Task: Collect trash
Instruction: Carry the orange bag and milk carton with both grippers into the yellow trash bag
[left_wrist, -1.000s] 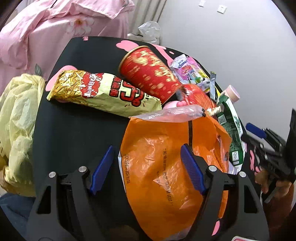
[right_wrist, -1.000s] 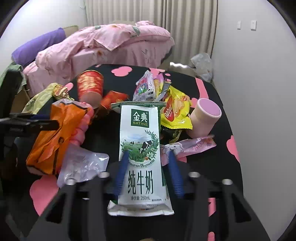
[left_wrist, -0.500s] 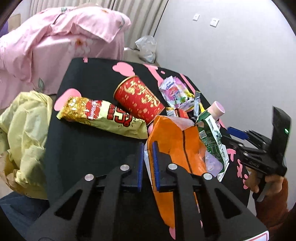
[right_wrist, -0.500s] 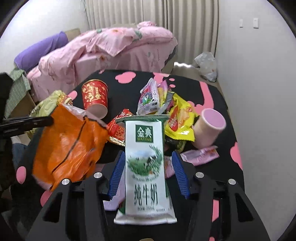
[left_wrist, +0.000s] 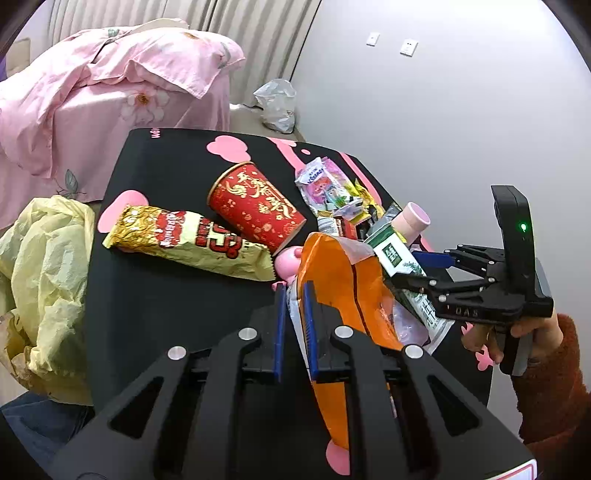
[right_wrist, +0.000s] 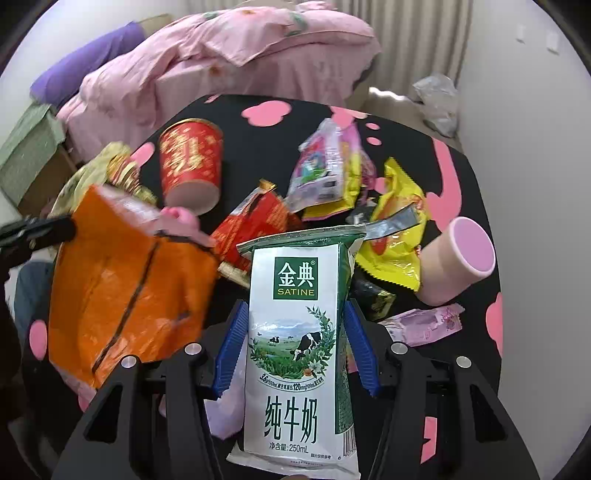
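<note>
Since a second ago your left gripper (left_wrist: 294, 295) has snapped from wide open to nearly shut, and its blue pads now pinch the edge of the orange bag (left_wrist: 340, 280), which has come up off the table (left_wrist: 177, 295) and hangs crumpled instead of lying flat. Your right gripper (right_wrist: 291, 347) has drifted sideways, and its jaws have just been easing a little wider with the milk carton (right_wrist: 295, 332) between them; the ridged pads sit against the carton's narrow sides, so I read it as a hold, though a loosening one.

What the next move turns on, in my judgement: the carton's long axis runs straight ahead along your right fingers, top end away from you, and the orange bag lies to its left, just beside it. The bag's mouth is not visibly spread; it looks pinched flat at your left pads, so the carton would need an opening facing it.

Thin, glossy, creased film makes up the bag, and it will fold under any push. Smooth printed board, flattened and slightly dented, makes up the carton.

Further out lie a red paper cup (left_wrist: 255, 206) on its side, a long gold crinkled snack wrapper (left_wrist: 188, 240), a pale pink cup (right_wrist: 458, 258) tipped over, yellow foil wrappers (right_wrist: 399, 236), and a yellow plastic bag (left_wrist: 44, 280) hanging off the table's left edge.
</note>
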